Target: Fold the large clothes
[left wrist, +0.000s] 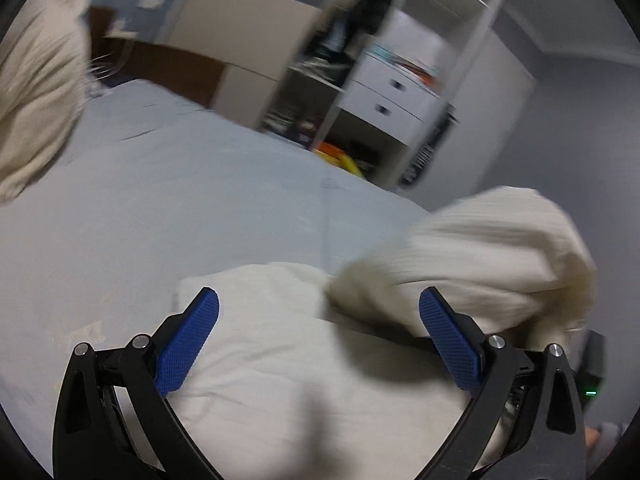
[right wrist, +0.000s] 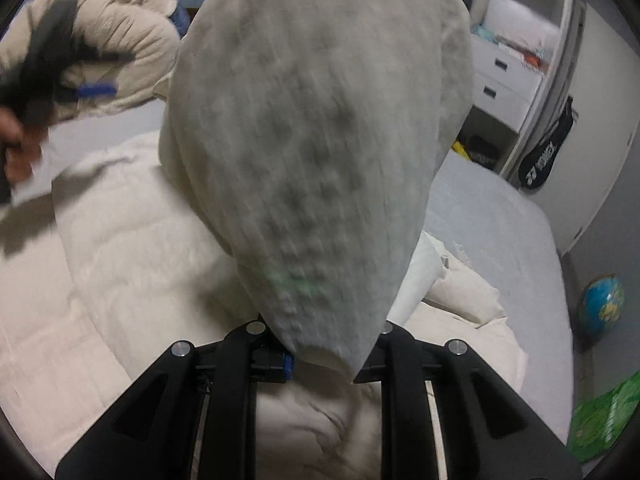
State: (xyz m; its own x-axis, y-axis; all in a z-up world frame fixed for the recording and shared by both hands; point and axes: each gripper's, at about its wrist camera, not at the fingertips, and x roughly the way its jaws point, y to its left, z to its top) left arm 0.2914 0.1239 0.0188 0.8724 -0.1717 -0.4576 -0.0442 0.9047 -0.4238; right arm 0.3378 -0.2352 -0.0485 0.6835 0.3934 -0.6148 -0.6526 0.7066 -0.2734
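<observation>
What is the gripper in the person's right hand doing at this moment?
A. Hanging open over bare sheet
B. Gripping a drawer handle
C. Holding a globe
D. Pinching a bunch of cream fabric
D: in the right wrist view the cream fabric rises from between the right gripper and its closed-in fingers.

The left gripper (left wrist: 319, 312) has its 2 blue-padded fingers (left wrist: 188, 344) spread wide apart, nothing pinched between them, pointing forward and somewhat down. In the right wrist view it shows at the upper left, blurred, gripped by a hand (right wrist: 18, 148). The right gripper (right wrist: 320, 354) has its fingers drawn close together, clamped on a fold of cream fabric (right wrist: 316, 140) that covers the fingertips; its black linkage arms sit nearly parallel.
</observation>
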